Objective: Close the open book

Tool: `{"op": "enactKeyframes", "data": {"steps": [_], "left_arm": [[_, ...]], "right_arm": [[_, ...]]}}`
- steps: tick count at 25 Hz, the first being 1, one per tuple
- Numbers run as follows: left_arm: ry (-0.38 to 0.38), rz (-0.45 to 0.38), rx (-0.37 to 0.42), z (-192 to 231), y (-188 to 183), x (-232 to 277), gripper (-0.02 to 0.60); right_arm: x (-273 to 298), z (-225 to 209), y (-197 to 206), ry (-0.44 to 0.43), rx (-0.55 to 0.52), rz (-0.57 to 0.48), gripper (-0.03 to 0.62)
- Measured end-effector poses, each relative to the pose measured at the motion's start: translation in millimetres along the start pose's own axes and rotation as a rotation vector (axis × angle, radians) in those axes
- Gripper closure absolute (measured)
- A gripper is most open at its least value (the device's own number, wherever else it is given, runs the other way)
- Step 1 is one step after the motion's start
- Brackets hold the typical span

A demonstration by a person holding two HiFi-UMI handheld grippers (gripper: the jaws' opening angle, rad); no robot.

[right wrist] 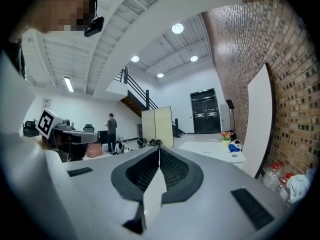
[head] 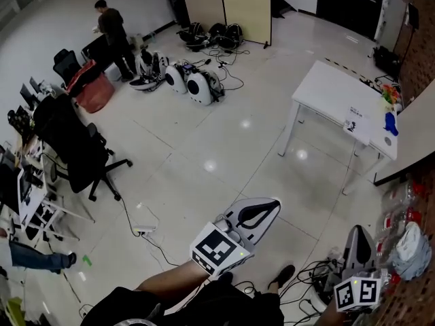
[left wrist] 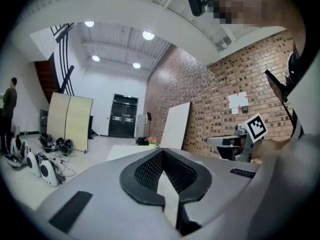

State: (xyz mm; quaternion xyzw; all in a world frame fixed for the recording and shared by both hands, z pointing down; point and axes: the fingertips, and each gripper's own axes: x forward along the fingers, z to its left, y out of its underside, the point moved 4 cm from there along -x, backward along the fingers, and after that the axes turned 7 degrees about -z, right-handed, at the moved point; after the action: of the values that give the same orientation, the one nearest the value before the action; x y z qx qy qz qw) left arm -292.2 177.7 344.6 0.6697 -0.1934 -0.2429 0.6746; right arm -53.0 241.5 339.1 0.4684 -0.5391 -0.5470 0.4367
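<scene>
Glossy floor point(head: 204, 134), white table point(head: 333, 87) near brick wall point(head: 421, 46) (far right); left gripper point(head: 272, 204) and right gripper point(head: 358, 231) both closed, empty.

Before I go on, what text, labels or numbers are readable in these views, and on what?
No words or numbers can be read.
Marker cubes on left gripper and right gripper: black-and-white square patterns, no letters.
Printed sheet on the white table: too small.
Papers on the brick wall: too blurred.
</scene>
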Motion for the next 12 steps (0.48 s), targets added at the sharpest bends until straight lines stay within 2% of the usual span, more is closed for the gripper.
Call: {"op": "enactKeyframes", "data": {"steps": [4, 8, 12], "left_arm": [[0.018, 0.006, -0.033, -5, -2, -40, 0.580], [0.038, -0.016, -0.038, -40, -7, -64, 0.580], [0.023, -0.019, -0.040, -83, -15, -84, 0.580]], "right_arm": [[-34, 50, -10, -0.019, -0.036, -0.012, 0.592], [-76, 56, -15, 0.023, -0.029, -0.015, 0.592], [-126, 63, -25, 0.002, -0.019, -0.032, 0.592]]}}
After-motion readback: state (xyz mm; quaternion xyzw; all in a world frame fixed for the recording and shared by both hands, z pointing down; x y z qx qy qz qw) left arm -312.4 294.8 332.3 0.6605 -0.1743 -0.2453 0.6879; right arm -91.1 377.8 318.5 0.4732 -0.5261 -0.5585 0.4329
